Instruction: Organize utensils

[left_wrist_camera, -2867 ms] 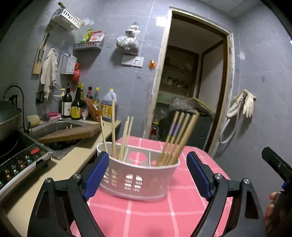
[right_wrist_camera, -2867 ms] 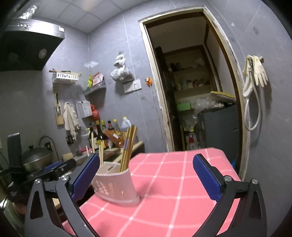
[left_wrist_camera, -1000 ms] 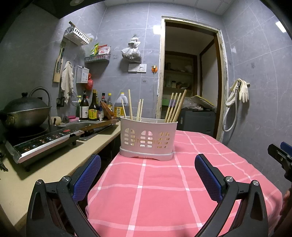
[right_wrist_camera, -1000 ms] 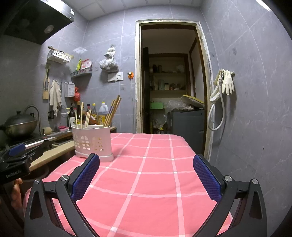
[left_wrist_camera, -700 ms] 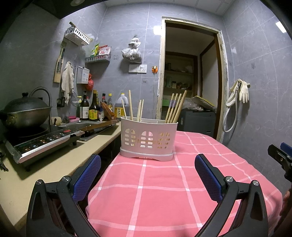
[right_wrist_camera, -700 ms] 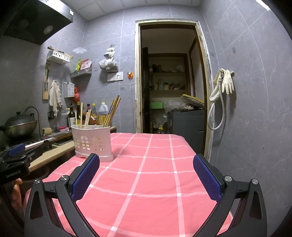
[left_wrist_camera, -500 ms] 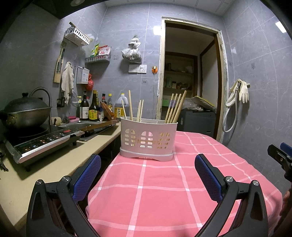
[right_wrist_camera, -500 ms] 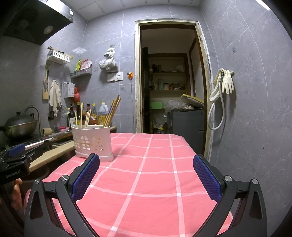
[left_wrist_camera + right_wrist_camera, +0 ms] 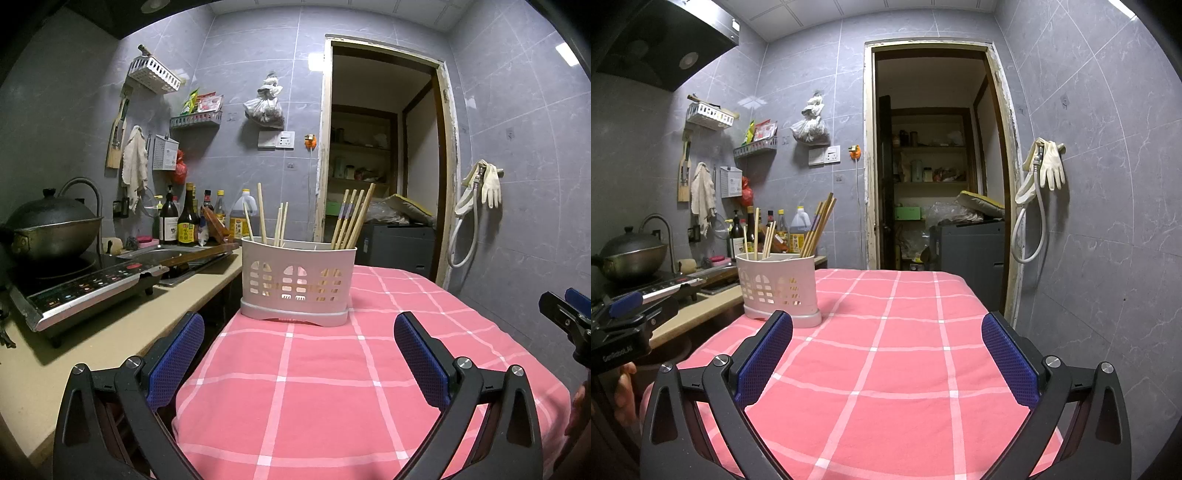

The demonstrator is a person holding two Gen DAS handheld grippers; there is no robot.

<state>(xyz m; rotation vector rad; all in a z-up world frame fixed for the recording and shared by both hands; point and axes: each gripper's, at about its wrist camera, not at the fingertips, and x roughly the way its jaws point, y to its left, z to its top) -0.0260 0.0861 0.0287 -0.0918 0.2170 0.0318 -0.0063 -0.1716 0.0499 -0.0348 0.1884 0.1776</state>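
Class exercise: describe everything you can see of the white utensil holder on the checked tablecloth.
The utensil holder is a white plastic-looking caddy with an oval rim, arched cut-outs in its wall and a stepped base. It stands upright near the far left edge of the pink checked tablecloth, beside the counter. Inner dividers split it into compartments; wooden chopsticks lean in the right one, paler ones in the left. Neither gripper touches it.
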